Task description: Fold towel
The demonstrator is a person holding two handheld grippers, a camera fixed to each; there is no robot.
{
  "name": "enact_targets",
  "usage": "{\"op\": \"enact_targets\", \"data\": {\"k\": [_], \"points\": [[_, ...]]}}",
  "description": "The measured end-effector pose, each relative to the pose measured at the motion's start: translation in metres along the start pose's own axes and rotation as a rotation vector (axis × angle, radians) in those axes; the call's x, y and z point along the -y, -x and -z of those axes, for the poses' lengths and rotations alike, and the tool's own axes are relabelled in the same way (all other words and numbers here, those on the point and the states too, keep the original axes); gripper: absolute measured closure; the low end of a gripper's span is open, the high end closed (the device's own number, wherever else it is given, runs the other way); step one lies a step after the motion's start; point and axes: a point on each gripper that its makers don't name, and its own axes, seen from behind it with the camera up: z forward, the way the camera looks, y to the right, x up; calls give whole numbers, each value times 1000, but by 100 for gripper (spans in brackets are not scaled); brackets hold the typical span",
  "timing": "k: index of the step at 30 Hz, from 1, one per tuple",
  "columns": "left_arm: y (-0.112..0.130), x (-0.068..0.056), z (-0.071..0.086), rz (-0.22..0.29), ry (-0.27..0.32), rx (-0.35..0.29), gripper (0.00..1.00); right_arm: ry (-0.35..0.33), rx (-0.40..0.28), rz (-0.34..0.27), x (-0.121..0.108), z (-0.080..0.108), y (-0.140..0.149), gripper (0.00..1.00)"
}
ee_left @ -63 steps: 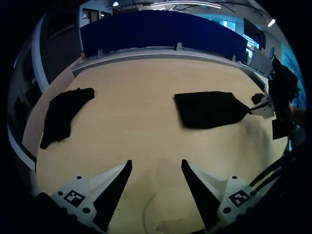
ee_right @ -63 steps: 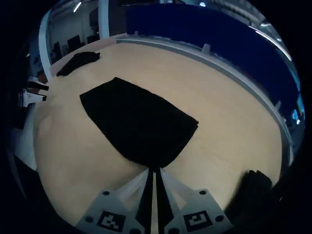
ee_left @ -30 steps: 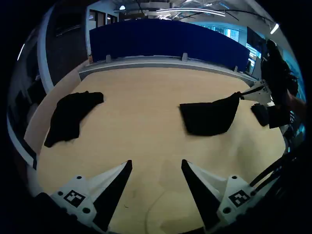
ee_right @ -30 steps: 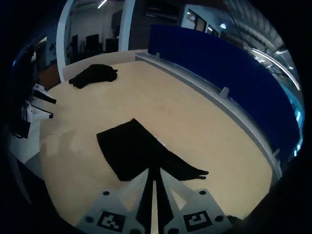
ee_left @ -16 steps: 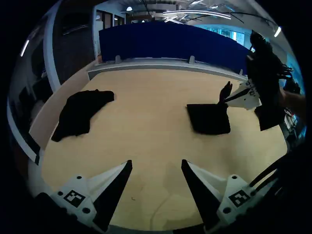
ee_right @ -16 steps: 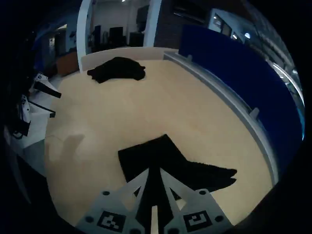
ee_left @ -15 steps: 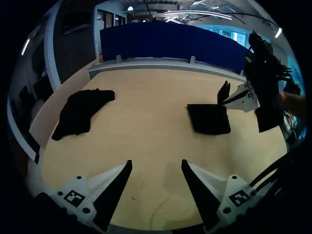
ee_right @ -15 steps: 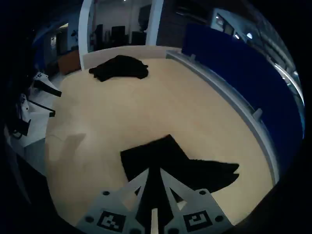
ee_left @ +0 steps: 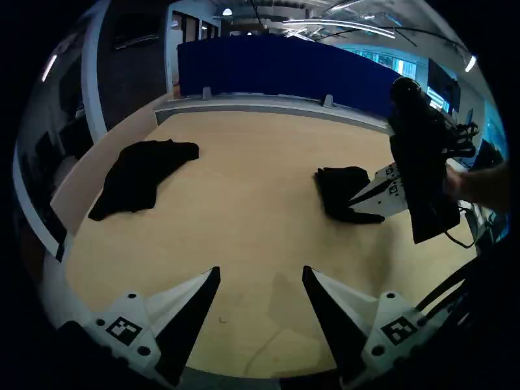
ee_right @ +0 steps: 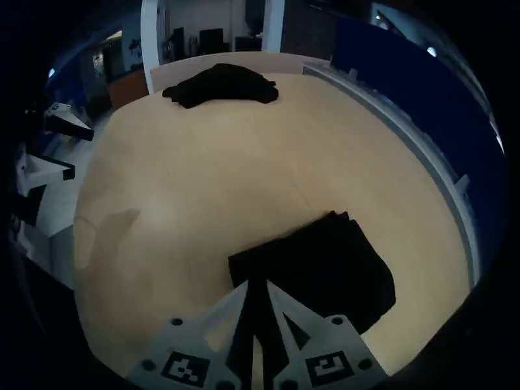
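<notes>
A black towel lies in a compact fold right of the table's middle; in the right gripper view the towel spreads just ahead of the fingers. My right gripper is low over its near edge, shut on a pinch of black fabric between its white fingers. From the left gripper view, the right gripper touches the towel's right side, with a person's hand behind it. My left gripper hovers open above bare wood near the table's front edge, holding nothing.
A second crumpled black cloth lies at the table's left end, also seen as the cloth far off. A blue partition runs along the back of the light wooden table. The left gripper sits past the table edge.
The right gripper carried the towel's gripped end up and over to the left, then down, so the flat towel is now doubled into a smaller bundle. The left gripper stayed open.
</notes>
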Motion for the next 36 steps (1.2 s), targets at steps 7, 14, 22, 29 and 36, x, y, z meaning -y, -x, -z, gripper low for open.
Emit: {"op": "enact_targets", "data": {"k": [7,14,22,29,36], "points": [[-3,0,1,-2,4,-1,7,33,-12,-31,-9,9,1,53],[-6,-4,3,-2,14,-5,6,54,-29,-80,-14,22,6,23],[-9,-11,-1,-13,26,-10,6,72,-20,-103,-16,32,23,22],[-11,-16,-4,-22,34,-9,6,99,-6,-142,-18,42,47,22],[-15,-20,-4,-25,43,-11,6,123,16,-179,-21,52,72,22]]}}
